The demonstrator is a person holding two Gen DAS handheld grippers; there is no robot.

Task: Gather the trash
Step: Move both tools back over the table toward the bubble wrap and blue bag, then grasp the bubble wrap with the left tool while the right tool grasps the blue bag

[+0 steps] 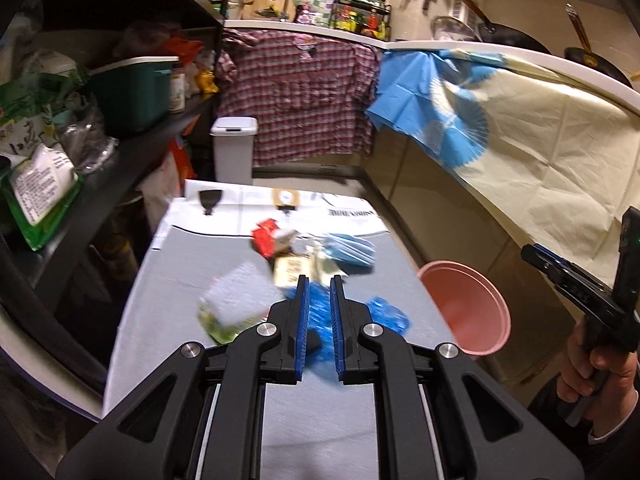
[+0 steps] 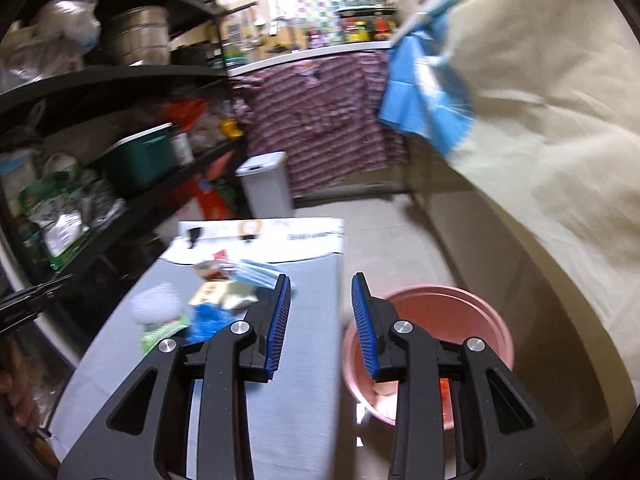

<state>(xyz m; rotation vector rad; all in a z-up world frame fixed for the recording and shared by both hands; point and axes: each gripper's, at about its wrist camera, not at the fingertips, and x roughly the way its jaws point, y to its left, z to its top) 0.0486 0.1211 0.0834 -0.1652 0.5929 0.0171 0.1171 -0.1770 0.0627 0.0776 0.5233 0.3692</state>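
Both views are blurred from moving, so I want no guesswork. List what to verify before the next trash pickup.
1. Right tongs open and empty: ok.
2. Left tongs empty: ok.
3. Left tongs wide enough to grab: not ok, only a narrow gap.
4. Pink bucket upright beside the table, mouth unobstructed: ok.
5. Trash left to collect, blue wrapper and face mask: ok, both lying on the table.
6. Wrapper free of neighbouring pieces: cannot tell.
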